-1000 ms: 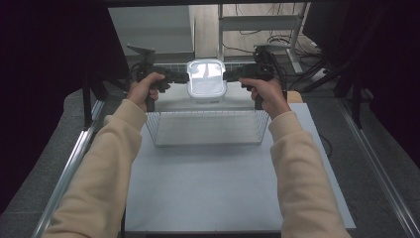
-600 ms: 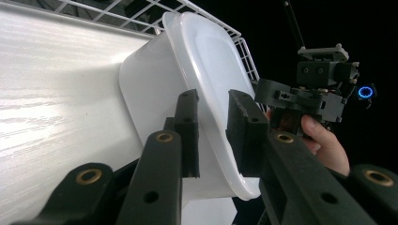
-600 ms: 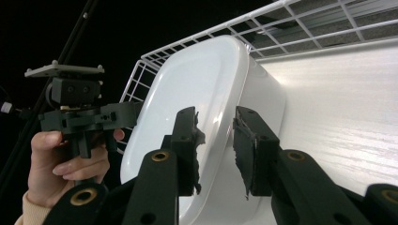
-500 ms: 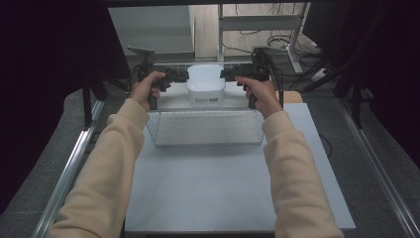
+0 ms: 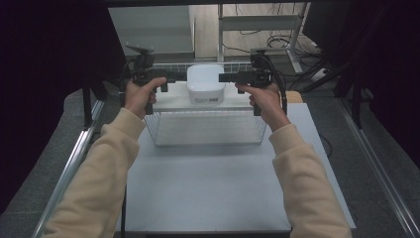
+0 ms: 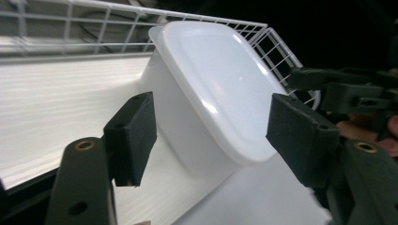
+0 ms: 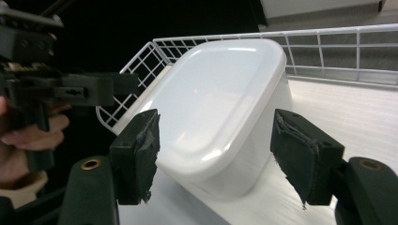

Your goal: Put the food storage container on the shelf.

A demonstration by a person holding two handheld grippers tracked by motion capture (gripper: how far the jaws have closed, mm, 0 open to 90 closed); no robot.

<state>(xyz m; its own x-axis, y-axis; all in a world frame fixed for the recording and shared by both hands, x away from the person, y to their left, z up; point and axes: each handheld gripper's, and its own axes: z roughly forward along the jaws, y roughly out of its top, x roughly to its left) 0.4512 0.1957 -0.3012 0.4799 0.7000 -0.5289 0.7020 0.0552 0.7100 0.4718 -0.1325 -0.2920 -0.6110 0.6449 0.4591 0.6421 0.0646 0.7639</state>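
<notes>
Jaws of the left gripper (image 6: 206, 136) and right gripper (image 7: 216, 154) stood wide beside the box (image 5: 205, 84), apparently just released on the shelf (image 5: 173, 101).

The container (image 5: 205, 84) is white, plain and glossy, with a small dark label on its front side — the print is too small to read. The wire basket (image 5: 207, 130) is white too, its walls a grid of thin wires, and the shelf (image 5: 171, 101) under the container is white with fine lines. The left gripper (image 6: 213, 131) and the right gripper (image 7: 220, 154) are black, with brass-coloured rivets. Both sleeves (image 5: 99, 173) are pale cream-yellow. The table (image 5: 208, 188) is light grey-blue, plain — the floor (image 5: 44, 163) around it is dark grey, speckled.
</notes>
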